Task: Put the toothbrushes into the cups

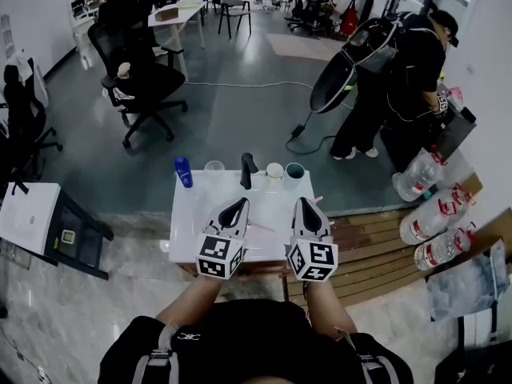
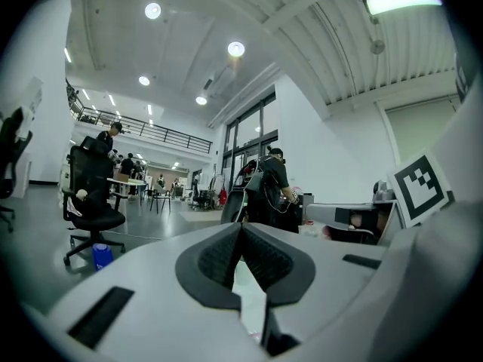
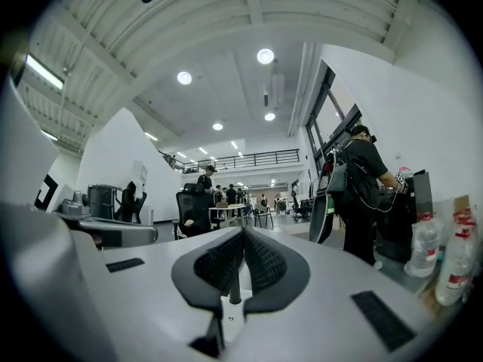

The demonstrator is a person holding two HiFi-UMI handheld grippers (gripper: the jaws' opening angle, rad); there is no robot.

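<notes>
Round ceiling lights (image 2: 236, 49) and a glaring strip lamp (image 2: 400, 1) flood the scene with even, cool brightness; the polished floor (image 1: 240, 94) throws back a pale sheen. In my head view, straight lines bow outward at the edges. Both gripper views sit inside black, rounded borders, where my left gripper (image 2: 240, 226) and right gripper (image 3: 243, 234) loom soft, close to the lens.

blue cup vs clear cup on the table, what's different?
Blue cup is opaque; clear cup is see-through. Blue cup looks taller and slimmer; clear cup looks shorter and wider. Blue cup stands at the table's far left corner, clear cup beside it. Both stand upright along the far edge.
</notes>
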